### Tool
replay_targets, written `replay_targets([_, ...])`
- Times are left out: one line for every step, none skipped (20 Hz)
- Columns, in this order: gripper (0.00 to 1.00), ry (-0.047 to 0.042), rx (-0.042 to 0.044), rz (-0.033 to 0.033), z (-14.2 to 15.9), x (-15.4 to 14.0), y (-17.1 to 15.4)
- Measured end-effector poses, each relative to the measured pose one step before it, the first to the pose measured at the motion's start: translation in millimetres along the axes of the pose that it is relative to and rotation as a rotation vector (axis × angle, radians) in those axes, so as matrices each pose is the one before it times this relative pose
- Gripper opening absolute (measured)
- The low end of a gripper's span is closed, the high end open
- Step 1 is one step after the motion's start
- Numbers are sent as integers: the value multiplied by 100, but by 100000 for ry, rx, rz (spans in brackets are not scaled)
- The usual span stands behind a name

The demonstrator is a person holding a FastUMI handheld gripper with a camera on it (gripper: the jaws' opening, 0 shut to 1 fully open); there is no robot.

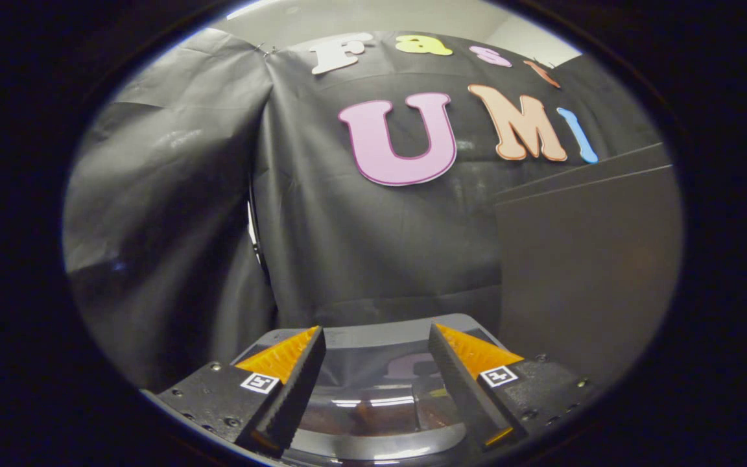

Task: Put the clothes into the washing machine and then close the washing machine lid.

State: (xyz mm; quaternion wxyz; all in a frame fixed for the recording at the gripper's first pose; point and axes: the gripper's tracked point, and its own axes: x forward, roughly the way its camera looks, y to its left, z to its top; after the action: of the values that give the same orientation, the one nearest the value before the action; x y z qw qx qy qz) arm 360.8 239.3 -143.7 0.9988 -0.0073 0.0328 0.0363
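The claw (377,363) hangs open and empty over the washing machine lid (380,415) at six o'clock (apparently already down); closing looks finished, leaving only withdrawal.

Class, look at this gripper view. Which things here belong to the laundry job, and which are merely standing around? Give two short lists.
Belong to the job:
- washing machine lid, glossy and see-through, lying shut below and between the fingers
- gripper, fingers open and apart, holding nothing, above the lid

Just standing around:
- black cloth wall beyond the fingers
- grey panel beside the wall
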Motion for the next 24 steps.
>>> replay_targets([97,-294,-790,116,5,-242,-195])
replay_targets([97,-176,-416,249,81,-297,-129])
replay_targets([97,50,-625,608,-106,-463,127])
replay_targets([97,510,-1081,301,-5,-319,88])
replay_targets([97,48,-1103,404,153,-215,-17])
replay_targets([97,95,-846,697,194,-448,0])
replay_targets([97,131,-543,377,31,-703,-201])
replay_targets([97,-498,-46,44,301,-603,-262])
replay_targets([97,412,294,520,240,-677,-135])
replay_targets([97,-348,223,409,321,-376,-18])
replay_targets([97,-323,521,323,249,-697,-90])
replay_targets([97,750,106,230,171,-798,-209])
replay_targets([97,833,-347,-97,-124,-922,-222])
replay_targets([97,2161,-1609,-819,-233,-981,-470])
replay_targets([97,1240,-1964,-1013,7,-1122,-582])
replay_targets([97,776,-1740,727,72,-932,-197])
replay_targets([97,-291,-1997,1531,100,-1090,4])
replay_targets([97,-332,-1603,980,364,-1011,-32])
replay_targets([97,113,-1612,368,344,-722,-202])
replay_targets([97,377,-980,-611,120,-980,-350])
replay_targets([97,431,1260,-982,134,-1012,-401])
replay_targets([97,-577,2401,-490,328,-866,-7])
replay_targets([97,1118,2352,-930,217,-699,-56])
replay_targets([97,584,1565,-1274,156,-593,-73])
